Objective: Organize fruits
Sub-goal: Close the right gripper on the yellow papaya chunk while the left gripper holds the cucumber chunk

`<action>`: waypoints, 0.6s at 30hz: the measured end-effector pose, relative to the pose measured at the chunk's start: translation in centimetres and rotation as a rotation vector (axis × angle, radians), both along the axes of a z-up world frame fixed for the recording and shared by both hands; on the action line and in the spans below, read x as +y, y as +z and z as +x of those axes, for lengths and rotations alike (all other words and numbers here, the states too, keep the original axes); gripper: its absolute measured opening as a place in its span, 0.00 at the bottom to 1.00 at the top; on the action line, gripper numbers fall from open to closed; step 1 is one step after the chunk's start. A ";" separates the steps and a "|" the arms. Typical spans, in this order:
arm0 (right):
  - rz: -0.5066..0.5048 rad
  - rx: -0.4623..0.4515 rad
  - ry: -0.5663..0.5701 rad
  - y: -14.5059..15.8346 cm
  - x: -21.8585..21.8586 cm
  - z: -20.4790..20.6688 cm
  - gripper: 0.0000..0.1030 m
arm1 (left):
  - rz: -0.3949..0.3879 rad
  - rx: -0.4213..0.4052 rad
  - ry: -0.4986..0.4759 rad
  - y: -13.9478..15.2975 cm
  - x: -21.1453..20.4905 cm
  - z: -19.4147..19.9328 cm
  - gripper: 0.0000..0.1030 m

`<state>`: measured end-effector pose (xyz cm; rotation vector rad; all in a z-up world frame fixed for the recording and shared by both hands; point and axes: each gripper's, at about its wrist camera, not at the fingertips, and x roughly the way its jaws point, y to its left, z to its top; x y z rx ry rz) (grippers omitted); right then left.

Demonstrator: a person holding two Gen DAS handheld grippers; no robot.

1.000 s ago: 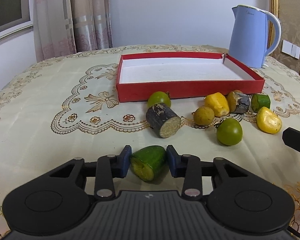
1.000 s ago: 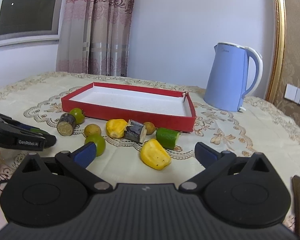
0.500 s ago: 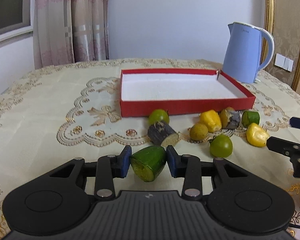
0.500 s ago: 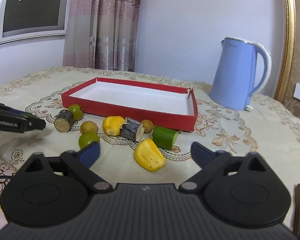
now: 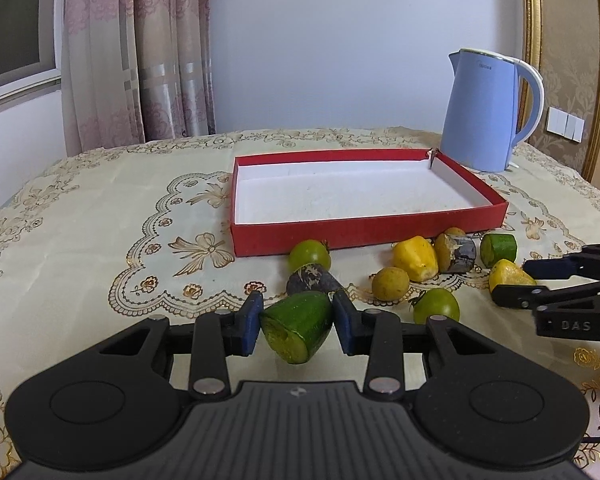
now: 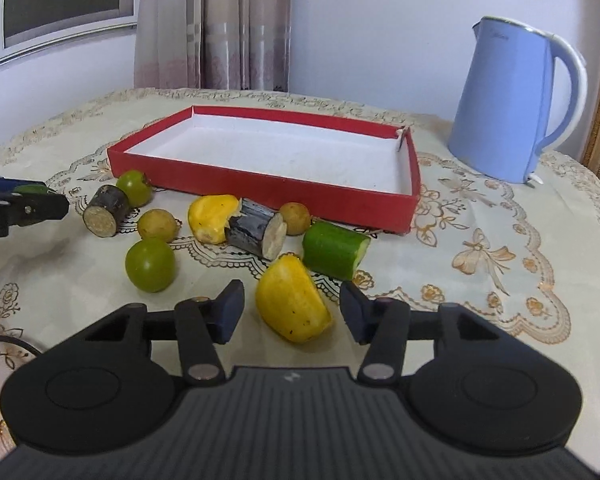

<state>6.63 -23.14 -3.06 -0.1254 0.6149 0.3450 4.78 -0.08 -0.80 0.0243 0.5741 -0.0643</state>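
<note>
Left gripper (image 5: 296, 322): both blue pads bear on a green cucumber piece (image 5: 298, 330), which is clamped between them with its cut face tilted down toward the camera. Directly ahead of the fingers and partly hidden behind the clamped piece lies a dark-skinned stub (image 5: 312, 280), with a green round fruit (image 5: 310, 255) just beyond it, close against the near wall of the red tray (image 5: 364, 234). The tray floor is white and holds no fruit. Ahead and to the right of the fingers lie a second green round fruit (image 5: 436, 306), a small yellow round fruit (image 5: 390, 283), a yellow chunk (image 5: 416, 258), a second dark stub (image 5: 458, 255) and a short cucumber section (image 5: 499, 250).

Right gripper (image 6: 292, 312): jaws set apart, with clear space on both sides of the yellow wedge (image 6: 292, 304) that lies on the tablecloth (image 6: 480, 280) between them; neither pad touches it. In the left wrist view this gripper enters from the right edge, cut off by the frame, and covers part of the wedge.

A blue kettle (image 6: 512, 104) stands beyond the tray's far right corner. In the right wrist view the left gripper's tip shows at the left edge; the clamped piece is barely visible there. A further small yellow round fruit (image 6: 296, 218) sits half hidden behind the second stub.
</note>
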 end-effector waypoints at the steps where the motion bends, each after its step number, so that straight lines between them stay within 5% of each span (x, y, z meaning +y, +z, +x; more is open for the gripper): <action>1: -0.006 0.007 -0.004 -0.1 0.1 0.2 0.39 | 0.001 0.001 0.000 0.0 0.0 0.0 0.35; 18: 0.012 -0.012 0.008 0.5 -0.4 -0.4 0.19 | 0.019 0.002 0.034 0.2 0.2 1.0 0.35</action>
